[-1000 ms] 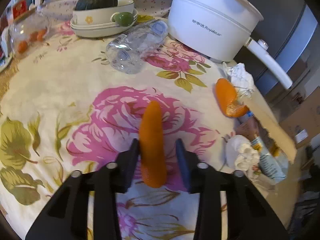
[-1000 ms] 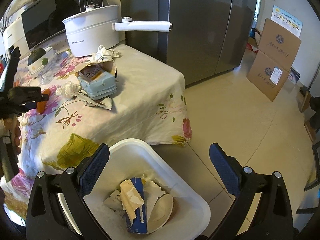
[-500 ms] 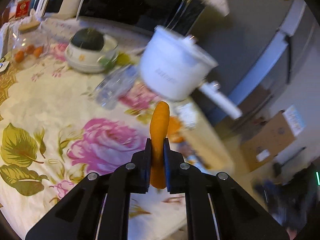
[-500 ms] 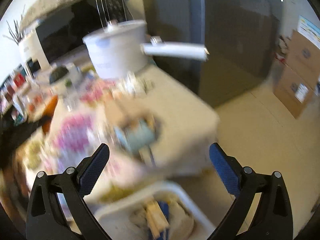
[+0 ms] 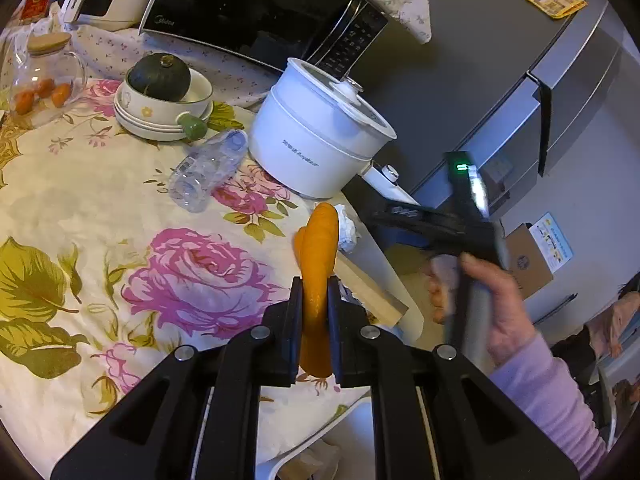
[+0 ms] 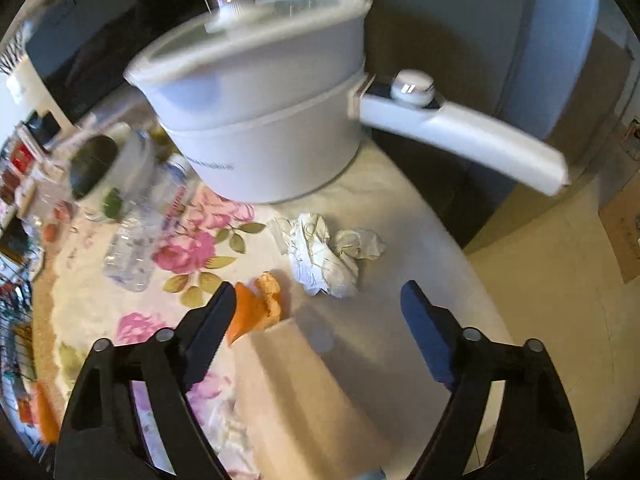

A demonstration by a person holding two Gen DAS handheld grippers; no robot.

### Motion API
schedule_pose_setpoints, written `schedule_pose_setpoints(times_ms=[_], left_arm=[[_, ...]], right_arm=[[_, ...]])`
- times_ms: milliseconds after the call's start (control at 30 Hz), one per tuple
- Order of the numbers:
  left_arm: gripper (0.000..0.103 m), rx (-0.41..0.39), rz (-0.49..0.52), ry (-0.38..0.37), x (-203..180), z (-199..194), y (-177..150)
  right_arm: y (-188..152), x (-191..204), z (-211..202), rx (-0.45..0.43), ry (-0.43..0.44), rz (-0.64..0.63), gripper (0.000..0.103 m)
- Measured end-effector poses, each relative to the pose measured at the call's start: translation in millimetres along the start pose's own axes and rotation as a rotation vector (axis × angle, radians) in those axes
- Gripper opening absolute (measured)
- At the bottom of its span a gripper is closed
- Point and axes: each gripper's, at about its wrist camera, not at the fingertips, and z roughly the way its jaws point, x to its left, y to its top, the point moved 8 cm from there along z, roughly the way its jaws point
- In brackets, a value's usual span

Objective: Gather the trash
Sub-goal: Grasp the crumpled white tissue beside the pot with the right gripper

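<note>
My left gripper (image 5: 314,292) is shut on a long orange peel (image 5: 318,256) and holds it up above the flowered tablecloth (image 5: 100,208). My right gripper (image 6: 320,308) is open and empty above the table's near corner, over a cardboard flap (image 6: 304,384). Just ahead of it lie a crumpled white paper (image 6: 324,252) and a second orange peel (image 6: 256,308). An empty plastic bottle (image 5: 208,168) lies on its side left of the white pot; it also shows in the right wrist view (image 6: 140,240). The right gripper's body and the hand holding it show in the left wrist view (image 5: 464,240).
A white electric pot (image 6: 260,120) with a long handle (image 6: 464,136) stands behind the trash. A bowl with a dark squash (image 5: 160,80), a glass jar (image 5: 44,80) and a microwave (image 5: 256,8) stand at the back. A fridge (image 5: 500,80) is to the right. A white bin rim (image 5: 288,460) shows below the table edge.
My left gripper closed on the orange peel and lifted it off the cloth. My right gripper swung up from over the bin to the table corner by the pot.
</note>
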Motion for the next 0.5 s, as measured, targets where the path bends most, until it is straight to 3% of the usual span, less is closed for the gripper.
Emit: schedule_pose_setpoints(times_ms=[267, 467, 500], left_arm=[[0.012, 0.048, -0.018, 0.009, 15, 10, -7], [0.012, 0.066, -0.023, 0.013, 20, 13, -9], [0.012, 0.066, -0.023, 0.014, 20, 13, -9]], right_arm=[[9, -2, 33, 0.062, 0.01, 0.067, 0.072], [6, -3, 57, 0.163, 0.011, 0.122, 0.054], [6, -2, 61, 0.166, 0.002, 0.118, 0.045]])
